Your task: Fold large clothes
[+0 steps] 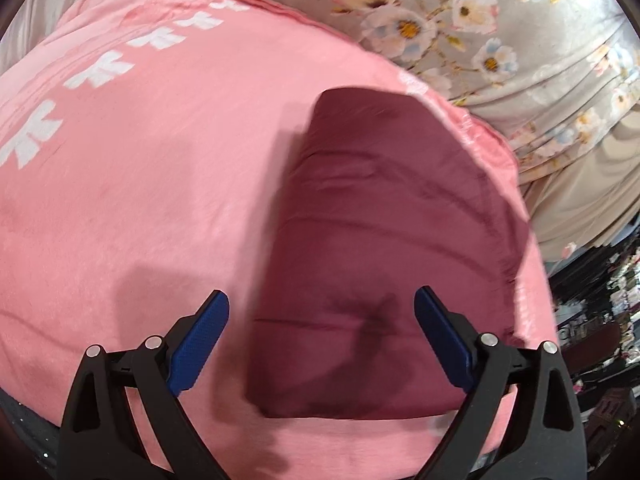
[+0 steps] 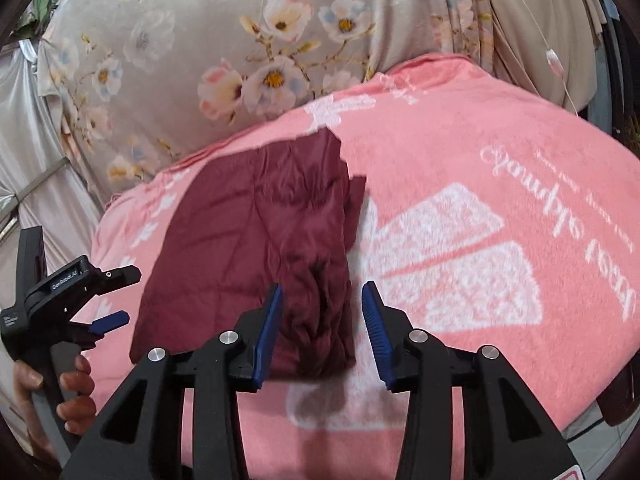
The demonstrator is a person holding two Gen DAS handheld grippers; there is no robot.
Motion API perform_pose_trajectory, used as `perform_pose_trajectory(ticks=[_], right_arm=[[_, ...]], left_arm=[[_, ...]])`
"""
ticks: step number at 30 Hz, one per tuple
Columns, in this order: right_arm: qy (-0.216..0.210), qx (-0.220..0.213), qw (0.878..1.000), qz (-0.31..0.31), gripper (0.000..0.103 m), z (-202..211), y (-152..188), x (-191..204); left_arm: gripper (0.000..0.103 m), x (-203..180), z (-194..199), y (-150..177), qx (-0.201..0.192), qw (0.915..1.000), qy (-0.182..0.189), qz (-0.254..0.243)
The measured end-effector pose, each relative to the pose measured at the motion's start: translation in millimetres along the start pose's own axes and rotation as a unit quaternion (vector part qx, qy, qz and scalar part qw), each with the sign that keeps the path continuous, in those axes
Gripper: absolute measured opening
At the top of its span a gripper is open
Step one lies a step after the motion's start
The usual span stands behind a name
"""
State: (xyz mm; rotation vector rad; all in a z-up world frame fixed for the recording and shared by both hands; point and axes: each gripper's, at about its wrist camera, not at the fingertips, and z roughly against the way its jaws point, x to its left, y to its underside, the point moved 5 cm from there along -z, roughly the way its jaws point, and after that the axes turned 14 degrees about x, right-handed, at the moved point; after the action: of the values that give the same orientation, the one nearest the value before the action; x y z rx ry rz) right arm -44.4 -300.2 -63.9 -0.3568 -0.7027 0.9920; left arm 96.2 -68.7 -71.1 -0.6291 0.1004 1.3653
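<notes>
So we've got the dark maroon fabric garment (image 2: pixel 256 248) folded into a rough rectangle, lying on the pink fleece blanket with white print (image 2: pixel 460 208) that covers the bed, close to the edge where the grey floral curtain (image 2: pixel 224 40) hangs. Our right tool (image 2: pixel 322 334) hovers above the garment's near right corner, jaws partly apart, gripping nothing. Our left tool (image 1: pixel 322 340) is spread wide over the garment's near end, empty too, with a hand (image 2: pixel 60 392) on its handle.
</notes>
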Motion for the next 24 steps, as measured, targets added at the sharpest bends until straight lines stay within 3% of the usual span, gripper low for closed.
perform_pose_trajectory(ticks=[2,7,12,19,22,24], right_arm=[[-0.005,0.007,1.000,0.007,0.053,-4.2,-6.7,0.9],[-0.011,0.026,1.000,0.000,0.055,-25.2,-15.4,0.7],[0.002,0.010,1.000,0.005,0.055,-19.4,-23.6,-8.0],[0.006,-0.018,1.000,-0.011,0.059,6.9,-41.9,-35.7],[-0.009,-0.009,1.000,-0.015,0.060,0.0,-46.4,-36.5],[-0.015,0.005,1.000,-0.012,0.060,-10.2,-46.0,-32.2]], left_arm=[[0.091,-19.3,6.2,0.9,-0.007,0.9998,0.007,-0.015],[0.093,-62.4,2.4,14.2,-0.006,0.9982,0.057,-0.017],[0.093,-97.1,-8.9,18.7,0.025,0.9921,0.123,0.002],[0.093,-164.3,23.4,26.4,-0.006,0.9807,0.193,-0.030],[0.093,-172.3,29.5,33.6,-0.016,0.9794,0.199,-0.027],[0.093,-156.5,28.6,32.2,-0.030,0.9837,0.176,-0.016]])
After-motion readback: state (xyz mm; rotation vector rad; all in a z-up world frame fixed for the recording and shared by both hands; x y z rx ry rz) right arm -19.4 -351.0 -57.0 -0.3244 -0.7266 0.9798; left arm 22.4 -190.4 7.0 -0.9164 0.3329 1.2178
